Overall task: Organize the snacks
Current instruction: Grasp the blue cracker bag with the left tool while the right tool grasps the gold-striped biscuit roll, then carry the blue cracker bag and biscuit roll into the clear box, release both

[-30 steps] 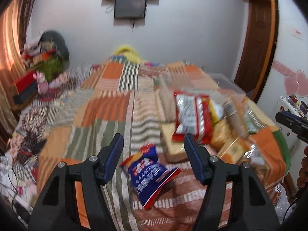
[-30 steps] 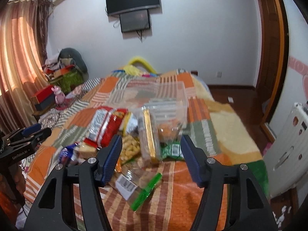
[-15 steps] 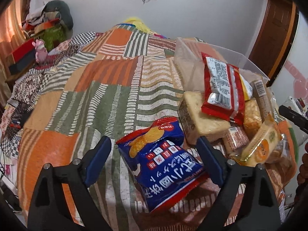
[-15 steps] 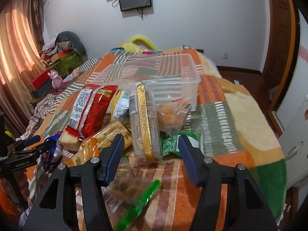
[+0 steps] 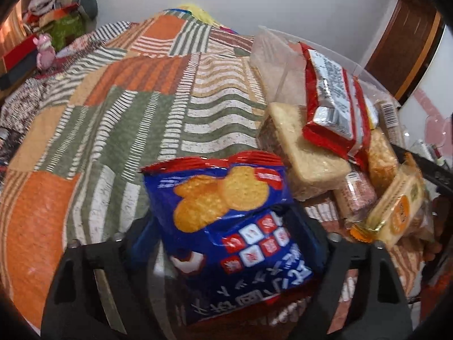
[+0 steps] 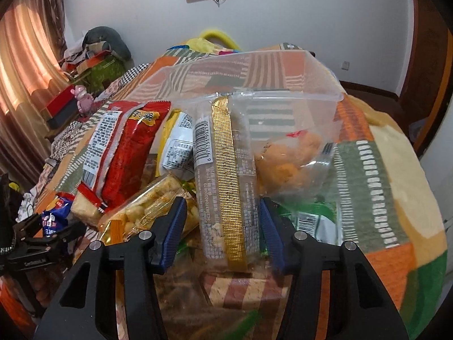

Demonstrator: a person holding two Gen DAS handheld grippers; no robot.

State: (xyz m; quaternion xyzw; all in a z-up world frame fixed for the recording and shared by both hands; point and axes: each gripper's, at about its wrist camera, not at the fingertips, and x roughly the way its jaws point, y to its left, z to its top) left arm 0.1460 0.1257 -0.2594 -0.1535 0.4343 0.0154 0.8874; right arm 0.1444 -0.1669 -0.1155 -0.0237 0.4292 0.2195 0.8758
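Bed with a patchwork orange-and-green striped blanket (image 5: 136, 90) under everything. Left claw (image 5: 226, 243) has just been closing, blue cracker bag with red trim (image 5: 226, 221) between its pads. Right claw (image 6: 223, 223), jaws also closing, straddles the clear gold-striped biscuit sleeve (image 6: 226, 175). Behind that sleeve sits the clear plastic bin (image 6: 254, 76); a red snack packet (image 6: 124, 147) lies just left.

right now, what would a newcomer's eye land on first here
First the blue cracker bag, filling the left wrist view between the left gripper's closing jaws. Next the clear packet with the gold strip, standing between the right gripper's narrowing blue pads, amid a snack heap before an empty clear plastic bin on the patchwork bedspread.
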